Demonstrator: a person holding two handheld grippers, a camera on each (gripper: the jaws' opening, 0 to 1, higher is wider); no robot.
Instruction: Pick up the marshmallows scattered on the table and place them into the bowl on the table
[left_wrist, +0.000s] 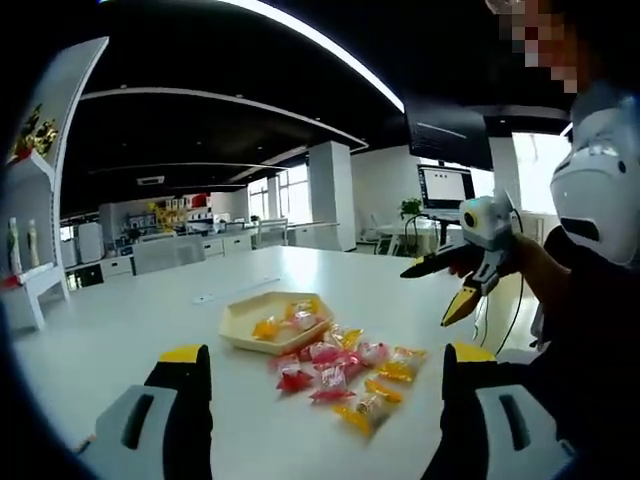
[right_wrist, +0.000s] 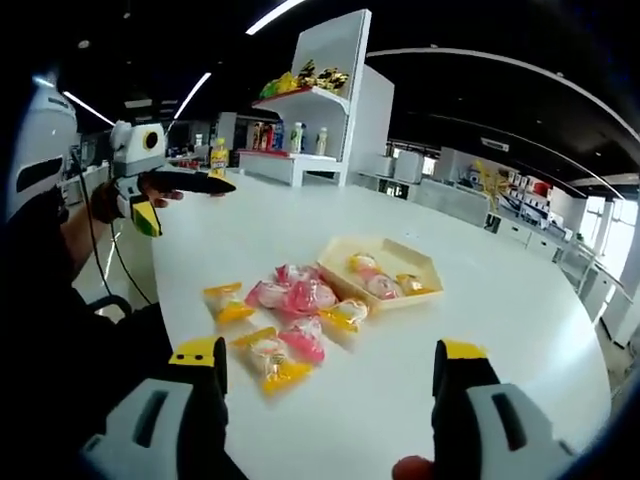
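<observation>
1. The bowl (left_wrist: 268, 322) is a shallow, pale yellow, angular tray on the white table (left_wrist: 120, 330). In the right gripper view its long axis runs from near left to far right (right_wrist: 385, 262).
2. It holds a few wrapped marshmallows: yellow and pink ones in the left gripper view (left_wrist: 288, 320), and three in the right gripper view (right_wrist: 378, 280).
3. A loose heap of marshmallows (left_wrist: 345, 372) lies on the table just beside the bowl, on its near side. The wrappers are pink, red and yellow, and point in no common direction.
4. In the right gripper view the heap (right_wrist: 280, 320) spreads to the left of the bowl, with one yellow piece (right_wrist: 227, 302) set a little apart.
5. The left gripper (left_wrist: 325, 385) is held over the table with its jaws spread wide, nothing between them, and the heap ahead.
6. The right gripper (right_wrist: 330, 385) also has its jaws wide apart and empty.
7. A shelf (right_wrist: 310, 110) stands at the table's far side.
</observation>
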